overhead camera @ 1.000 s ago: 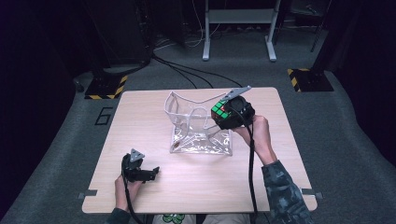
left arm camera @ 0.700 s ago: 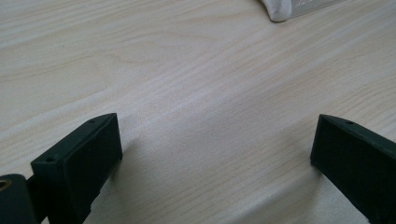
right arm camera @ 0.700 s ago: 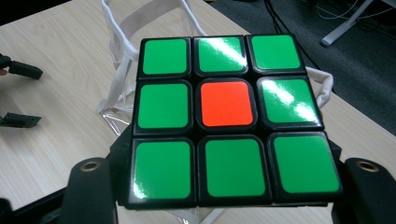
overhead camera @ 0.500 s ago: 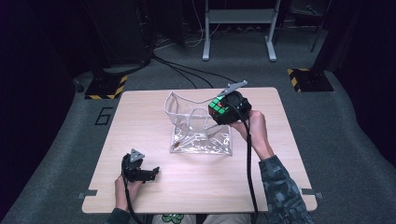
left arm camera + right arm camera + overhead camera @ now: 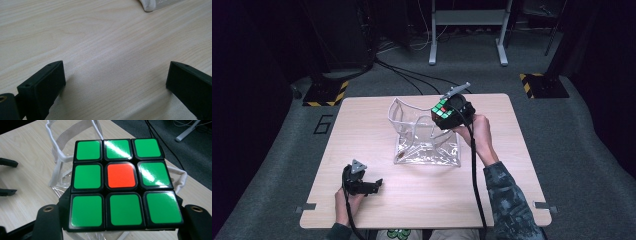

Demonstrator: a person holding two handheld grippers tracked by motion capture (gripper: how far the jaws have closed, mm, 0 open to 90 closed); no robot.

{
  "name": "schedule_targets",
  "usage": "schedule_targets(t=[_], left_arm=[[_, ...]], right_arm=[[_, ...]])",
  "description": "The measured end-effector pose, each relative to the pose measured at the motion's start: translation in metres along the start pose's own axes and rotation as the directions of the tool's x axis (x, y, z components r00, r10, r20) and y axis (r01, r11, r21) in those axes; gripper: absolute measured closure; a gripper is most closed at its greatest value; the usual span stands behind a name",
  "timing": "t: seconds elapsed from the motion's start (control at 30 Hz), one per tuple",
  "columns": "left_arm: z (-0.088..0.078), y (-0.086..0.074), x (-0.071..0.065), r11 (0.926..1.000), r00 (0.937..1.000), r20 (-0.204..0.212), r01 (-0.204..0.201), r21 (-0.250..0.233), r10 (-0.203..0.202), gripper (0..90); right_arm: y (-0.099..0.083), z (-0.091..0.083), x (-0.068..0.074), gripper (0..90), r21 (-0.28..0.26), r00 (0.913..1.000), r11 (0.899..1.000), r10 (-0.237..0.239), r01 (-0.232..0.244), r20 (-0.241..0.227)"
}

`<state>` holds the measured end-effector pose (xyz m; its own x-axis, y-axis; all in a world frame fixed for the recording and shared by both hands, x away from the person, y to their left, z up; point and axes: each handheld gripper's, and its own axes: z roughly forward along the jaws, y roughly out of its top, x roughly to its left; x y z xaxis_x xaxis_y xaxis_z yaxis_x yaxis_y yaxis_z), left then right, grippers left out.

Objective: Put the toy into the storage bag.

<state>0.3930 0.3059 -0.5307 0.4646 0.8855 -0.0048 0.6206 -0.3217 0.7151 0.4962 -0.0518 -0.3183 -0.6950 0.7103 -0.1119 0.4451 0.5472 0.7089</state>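
A puzzle cube (image 5: 120, 183) with a green face and a red-orange centre tile is clamped between my right gripper's (image 5: 447, 114) jaws. In the high view the cube (image 5: 441, 111) hangs above the right rim of a clear plastic bag (image 5: 424, 142) with white edging, which stands open in the middle of the table. The bag's white handles (image 5: 58, 157) show behind the cube in the right gripper view. My left gripper (image 5: 374, 186) rests low on the wooden table (image 5: 362, 120) near the front left, jaws wide apart with bare wood between them. A corner of the bag (image 5: 150, 5) shows at the top of the left gripper view.
The tabletop (image 5: 105, 50) is light wood. Dark carpet surrounds it, with black cables (image 5: 412, 75) and a metal stand (image 5: 467, 30) beyond the far edge. Yellow-black striped blocks (image 5: 324, 92) sit on the floor at both far corners.
My right gripper has carried the cube a little further back and left, over the bag's right rim. The left gripper has stayed put.
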Motion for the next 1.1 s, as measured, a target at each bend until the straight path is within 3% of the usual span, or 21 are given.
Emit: schedule_targets(t=[0.73, 0.9, 0.93, 1.07, 1.1], left_arm=[[0.000, 0.000, 0.000, 1.0000, 1.0000, 0.000, -0.009, 0.002, 0.009, 2.8], [0.000, 0.000, 0.000, 1.0000, 1.0000, -0.001, -0.003, 0.000, 0.003, 2.8], [0.000, 0.000, 0.000, 1.0000, 1.0000, -0.002, -0.005, 0.001, 0.005, 2.8], [0.000, 0.000, 0.000, 1.0000, 1.0000, 0.000, -0.003, -0.002, 0.003, 2.8], [0.000, 0.000, 0.000, 1.0000, 1.0000, -0.001, -0.002, -0.003, 0.002, 2.8]], right_arm=[[0.000, 0.040, -0.015, 32.9, 0.074, 0.9981, 0.996, 0.059, -0.058, -0.017], [-0.003, 0.042, -0.020, 32.9, 0.081, 0.9971, 0.994, 0.076, -0.075, -0.005], [-0.003, 0.044, -0.019, 32.9, 0.073, 0.9950, 0.992, 0.099, -0.099, 0.003], [-0.005, 0.046, -0.023, 32.9, 0.088, 0.9959, 0.992, 0.088, -0.089, 0.021], [-0.005, 0.046, -0.023, 32.9, 0.088, 0.9944, 0.991, 0.103, -0.104, 0.023]])
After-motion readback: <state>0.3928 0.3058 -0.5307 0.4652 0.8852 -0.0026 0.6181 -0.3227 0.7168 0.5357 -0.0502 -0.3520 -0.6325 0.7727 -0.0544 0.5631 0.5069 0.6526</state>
